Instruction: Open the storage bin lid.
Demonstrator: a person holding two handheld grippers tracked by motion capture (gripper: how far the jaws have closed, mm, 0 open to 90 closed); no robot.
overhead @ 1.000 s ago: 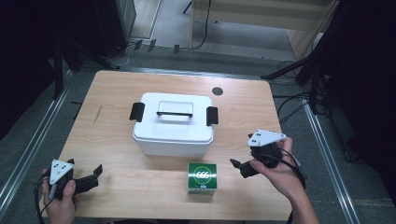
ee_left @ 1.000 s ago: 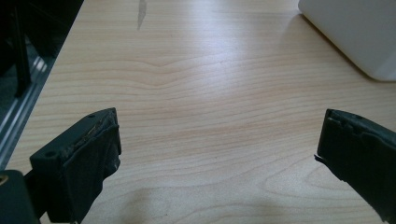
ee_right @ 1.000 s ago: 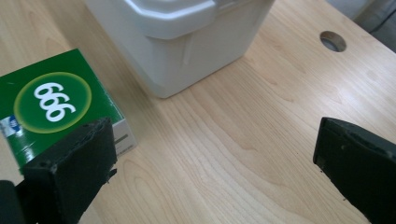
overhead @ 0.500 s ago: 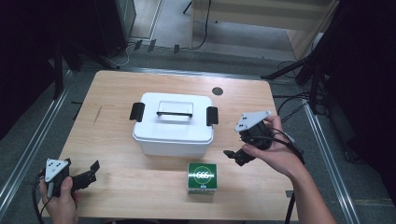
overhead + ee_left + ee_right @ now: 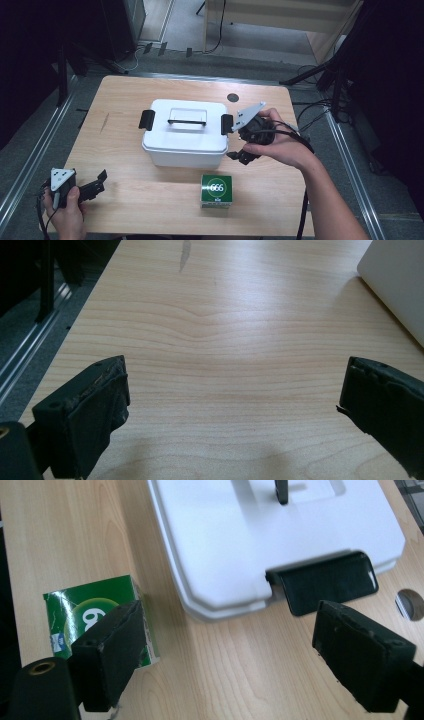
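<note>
Right gripper view: right gripper [image 5: 220, 655], jaws apart and just narrowing on nothing, faces the white storage box's [image 5: 220, 545] stiff black side latch [image 5: 325, 582]; grip there.

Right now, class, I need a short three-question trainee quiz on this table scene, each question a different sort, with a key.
1. True or false: the green box sits on top of the white container.
2. Which part of the container is the right gripper nearest? A) handle B) right-hand latch C) left-hand latch
3. What lies between the open jaws of the left gripper?

Key: 1 false; 2 B; 3 nothing, just bare table.
</note>
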